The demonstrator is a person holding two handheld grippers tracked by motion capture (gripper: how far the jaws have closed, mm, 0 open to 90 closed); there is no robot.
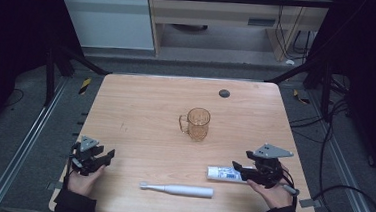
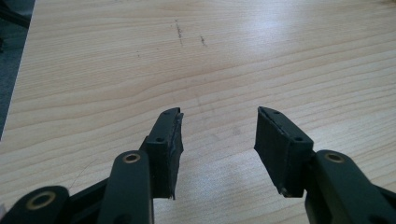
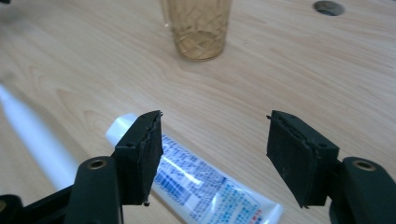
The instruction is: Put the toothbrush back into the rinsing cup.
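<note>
Jaws: both your pairs spread, gripping nothing | right gripper (image 1: pixel 239 167) hovers over toothpaste tube (image 1: pixel 224 173) at lower right of the high view, jaws astride it | left gripper (image 1: pixel 108 154) at lower left above bare counter (image 1: pixel 140 107) | toothbrush (image 1: pixel 176 189) lies bottom centre.

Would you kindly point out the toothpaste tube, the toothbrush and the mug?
toothpaste tube (image 3: pixel 205 184), right gripper view, on its printed body.
toothbrush (image 1: pixel 185 190), high view, on its white handle.
mug (image 1: pixel 198 124), high view, on its amber glass wall.
</note>
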